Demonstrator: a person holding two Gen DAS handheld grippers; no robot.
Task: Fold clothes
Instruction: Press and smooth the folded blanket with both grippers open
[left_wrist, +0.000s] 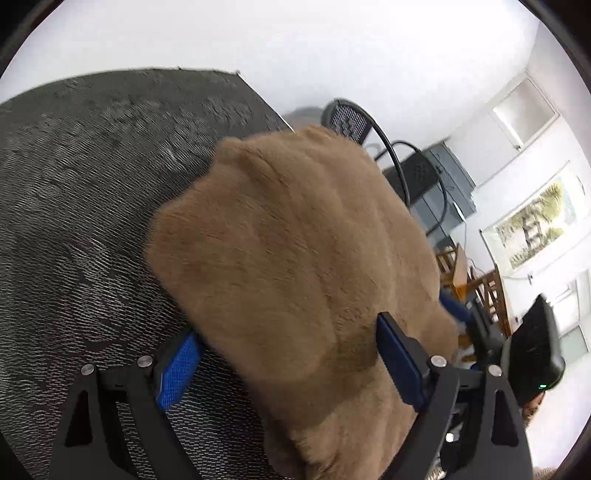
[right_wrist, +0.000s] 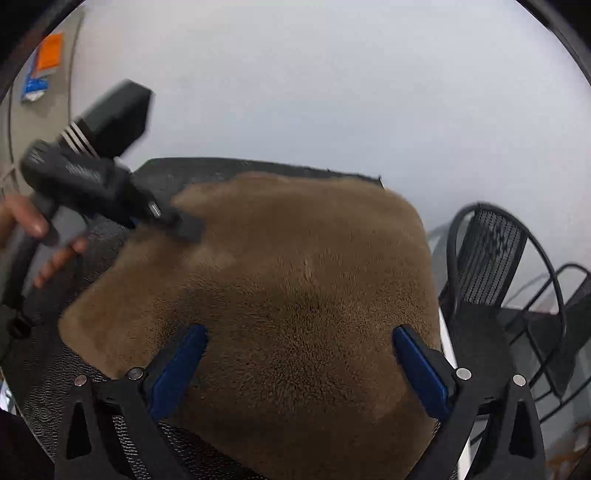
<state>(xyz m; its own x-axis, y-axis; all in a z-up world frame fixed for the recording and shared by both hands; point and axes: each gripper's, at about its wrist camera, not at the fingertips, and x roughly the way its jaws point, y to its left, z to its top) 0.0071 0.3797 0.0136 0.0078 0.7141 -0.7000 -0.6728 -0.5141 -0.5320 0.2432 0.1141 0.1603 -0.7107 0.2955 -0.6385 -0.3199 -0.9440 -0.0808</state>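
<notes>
Brown fleece garment (right_wrist: 280, 295) lies folded in a thick bundle on our dark woven mat (left_wrist: 81, 206). Our right gripper (right_wrist: 301, 354) hangs over its near edge, jaws spread wide, pinching nothing. Our left gripper (left_wrist: 284, 354) is spread too, fleece between its pads. Black mesh chairs (right_wrist: 491, 258) stand far right.

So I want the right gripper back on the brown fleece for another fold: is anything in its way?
Nothing visible: the right gripper hangs open directly over the brown fleece, with only air between.
</notes>
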